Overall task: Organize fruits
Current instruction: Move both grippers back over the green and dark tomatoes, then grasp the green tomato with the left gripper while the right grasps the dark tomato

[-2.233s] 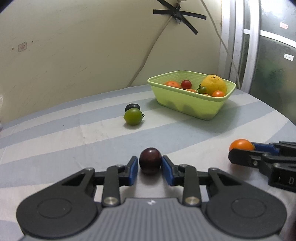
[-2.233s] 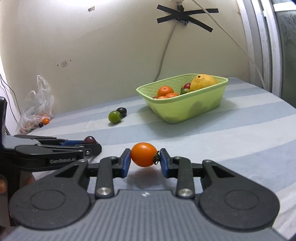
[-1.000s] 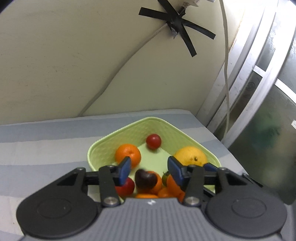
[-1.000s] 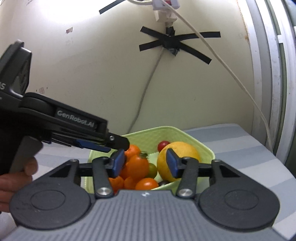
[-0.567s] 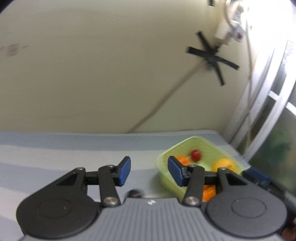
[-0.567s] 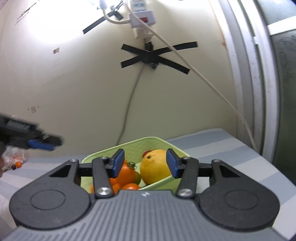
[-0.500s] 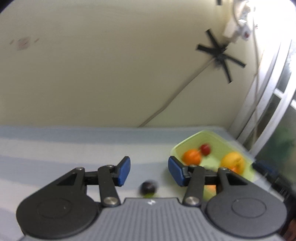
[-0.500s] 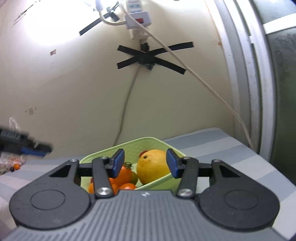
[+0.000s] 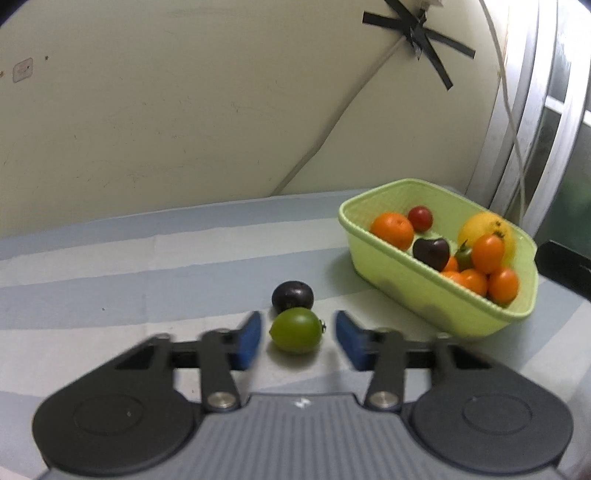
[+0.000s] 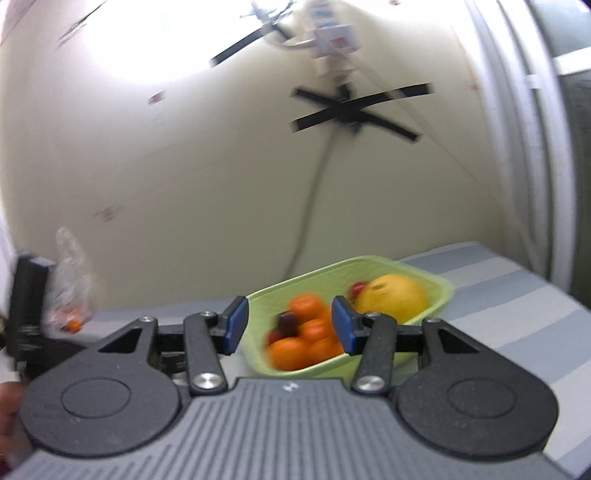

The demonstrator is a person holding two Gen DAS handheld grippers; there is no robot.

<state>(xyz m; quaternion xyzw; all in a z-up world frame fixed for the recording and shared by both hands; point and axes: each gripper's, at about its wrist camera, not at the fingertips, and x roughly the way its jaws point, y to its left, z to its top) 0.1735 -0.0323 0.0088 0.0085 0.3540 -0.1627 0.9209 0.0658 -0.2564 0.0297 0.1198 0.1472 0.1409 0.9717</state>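
A green tomato-like fruit (image 9: 295, 331) lies on the striped tablecloth between the blue pads of my left gripper (image 9: 297, 334). The jaws are closing, with a small gap still showing on each side of the fruit. A dark purple fruit (image 9: 293, 295) touches it just behind. To the right stands the light green basket (image 9: 436, 306), holding orange fruits, a red one, a dark plum (image 9: 431, 253) and a big yellow fruit (image 9: 484, 229). My right gripper (image 10: 290, 326) is open and empty, hovering short of the basket (image 10: 439, 291).
A black part of the other gripper (image 9: 561, 266) shows at the right edge beyond the basket. A clear plastic bag (image 10: 70, 295) with small fruits sits at the far left by the wall. A window frame (image 9: 524, 110) and taped cable (image 9: 417, 26) stand behind.
My left gripper left the dark plum in the basket, swung left and down, and now straddles the green fruit. My right gripper dropped its orange tomato into the basket and drew back.
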